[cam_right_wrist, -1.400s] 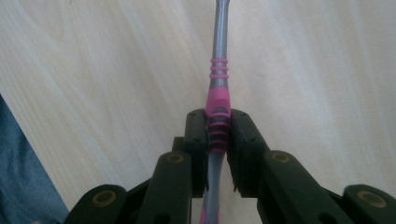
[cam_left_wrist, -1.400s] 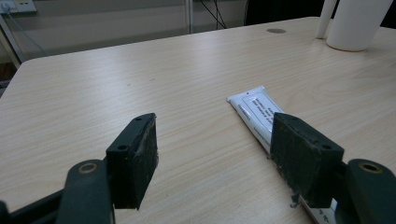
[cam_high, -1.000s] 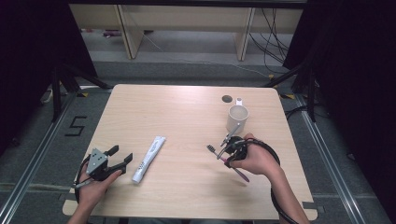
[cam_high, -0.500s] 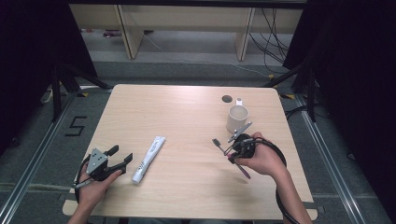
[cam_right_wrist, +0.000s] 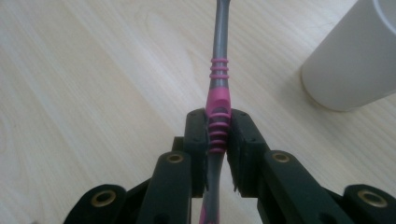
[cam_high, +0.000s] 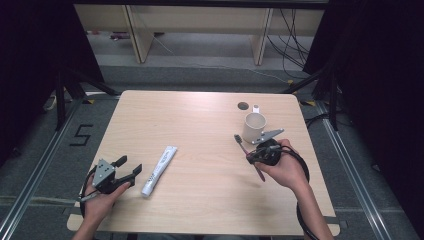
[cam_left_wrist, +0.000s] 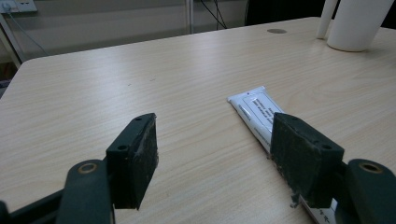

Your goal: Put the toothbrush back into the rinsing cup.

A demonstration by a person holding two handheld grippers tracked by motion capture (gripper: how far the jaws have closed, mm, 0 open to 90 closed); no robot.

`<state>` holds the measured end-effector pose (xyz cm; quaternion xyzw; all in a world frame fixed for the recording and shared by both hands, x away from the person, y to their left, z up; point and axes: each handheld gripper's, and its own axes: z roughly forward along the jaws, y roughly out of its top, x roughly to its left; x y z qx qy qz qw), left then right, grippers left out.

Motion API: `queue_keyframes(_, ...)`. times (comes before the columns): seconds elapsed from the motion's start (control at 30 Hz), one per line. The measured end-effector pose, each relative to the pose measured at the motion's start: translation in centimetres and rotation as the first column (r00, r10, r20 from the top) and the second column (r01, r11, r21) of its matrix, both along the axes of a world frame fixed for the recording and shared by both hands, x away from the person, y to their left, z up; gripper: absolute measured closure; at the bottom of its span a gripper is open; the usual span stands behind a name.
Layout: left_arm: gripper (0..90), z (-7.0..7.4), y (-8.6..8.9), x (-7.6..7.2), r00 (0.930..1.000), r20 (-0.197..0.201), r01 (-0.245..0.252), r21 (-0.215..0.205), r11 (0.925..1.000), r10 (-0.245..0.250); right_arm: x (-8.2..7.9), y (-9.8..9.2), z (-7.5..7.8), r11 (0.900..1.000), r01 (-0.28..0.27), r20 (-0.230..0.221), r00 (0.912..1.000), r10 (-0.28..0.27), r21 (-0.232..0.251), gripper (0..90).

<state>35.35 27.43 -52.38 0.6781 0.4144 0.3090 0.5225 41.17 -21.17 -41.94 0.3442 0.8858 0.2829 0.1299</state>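
Both grippers busy: right gripper (cam_right_wrist: pixel 218 140) clamped on toothbrush (cam_right_wrist: pixel 218 70) beside mug (cam_high: pixel 254 127); left gripper (cam_left_wrist: pixel 224 158) agape near toothpaste tube (cam_left_wrist: pixel 258 112). Next: probably tip brush into mug.

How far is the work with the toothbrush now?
Done: the right gripper is shut on the toothbrush, held off the table beside the white cup. In hand: carrying it. Left: probably placing it in the cup. The left gripper is open near the toothpaste tube.

On the worktop (cam_high: pixel 200 115) the cup (cam_high: pixel 254 127) stands far right; the toothbrush (cam_high: pixel 241 143) sits just before it in the right gripper (cam_high: pixel 251 156). The tube (cam_high: pixel 159 163) lies near left, beside the left gripper (cam_high: pixel 129 168).
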Motion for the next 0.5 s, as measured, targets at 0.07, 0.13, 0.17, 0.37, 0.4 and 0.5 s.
queue_keyframes(0.07,31.6,0.0,0.0,0.0,1.0,0.001,0.0,0.0,1.0,0.0,-0.2,-0.1,0.1,0.998,0.05,0.011,0.9986,-0.051,0.035,78.8)
queue_keyframes(0.13,31.6,0.0,0.0,0.0,1.0,0.0,0.0,0.001,1.0,0.0,0.0,-0.4,0.2,0.996,0.061,0.033,0.9975,-0.063,0.057,78.8)
queue_keyframes(0.17,31.6,0.0,0.0,0.0,1.0,0.001,0.0,0.002,1.0,0.0,-0.1,-0.5,0.3,0.993,0.09,0.036,0.995,-0.093,0.079,78.8)
queue_keyframes(0.37,31.6,0.1,0.0,-0.1,1.0,-0.007,-0.005,0.002,1.0,0.005,0.1,-1.3,0.5,0.98,0.14,0.091,0.984,-0.154,0.142,78.8)
queue_keyframes(0.4,31.6,0.0,0.0,0.0,1.0,-0.002,-0.003,0.0,1.0,0.003,0.2,-1.5,0.5,0.98,0.136,0.109,0.9823,-0.153,0.147,78.8)
queue_keyframes(0.5,31.6,0.0,0.0,0.0,1.0,0.001,0.0,0.0,1.0,0.0,0.2,-1.8,0.5,0.965,0.176,0.129,0.9706,-0.203,0.193,78.9)
